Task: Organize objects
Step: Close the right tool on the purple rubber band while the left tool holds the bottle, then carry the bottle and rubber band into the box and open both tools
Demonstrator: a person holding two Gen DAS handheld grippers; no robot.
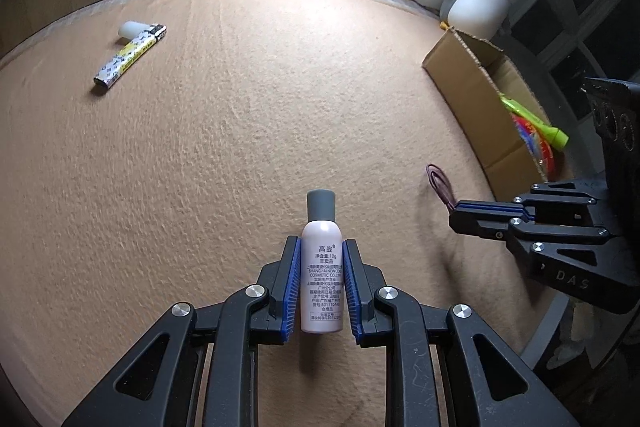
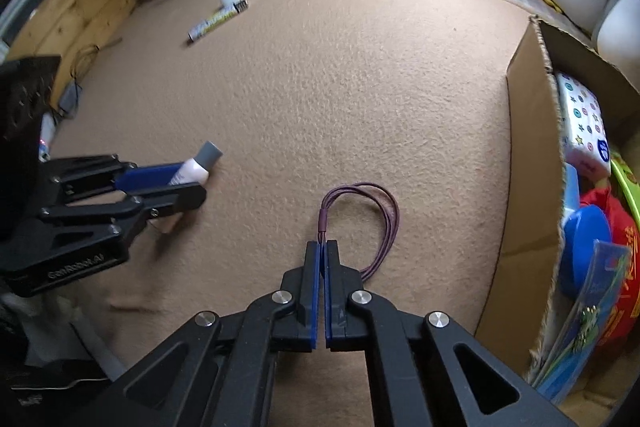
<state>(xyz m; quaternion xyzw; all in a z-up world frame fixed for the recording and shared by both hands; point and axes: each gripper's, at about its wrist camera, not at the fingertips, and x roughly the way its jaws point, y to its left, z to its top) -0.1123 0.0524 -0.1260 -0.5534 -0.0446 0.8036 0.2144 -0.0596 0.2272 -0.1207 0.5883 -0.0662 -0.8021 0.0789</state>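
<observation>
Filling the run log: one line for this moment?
left gripper: shut on bottle | right gripper: shut on hair tie | box: open

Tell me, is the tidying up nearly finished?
About halfway. Several toys already sit in the cardboard box. The left gripper holds a small bottle, and the right gripper is shut on a purple hair tie; neither is boxed yet. A tube still lies far off on the carpet.
</observation>
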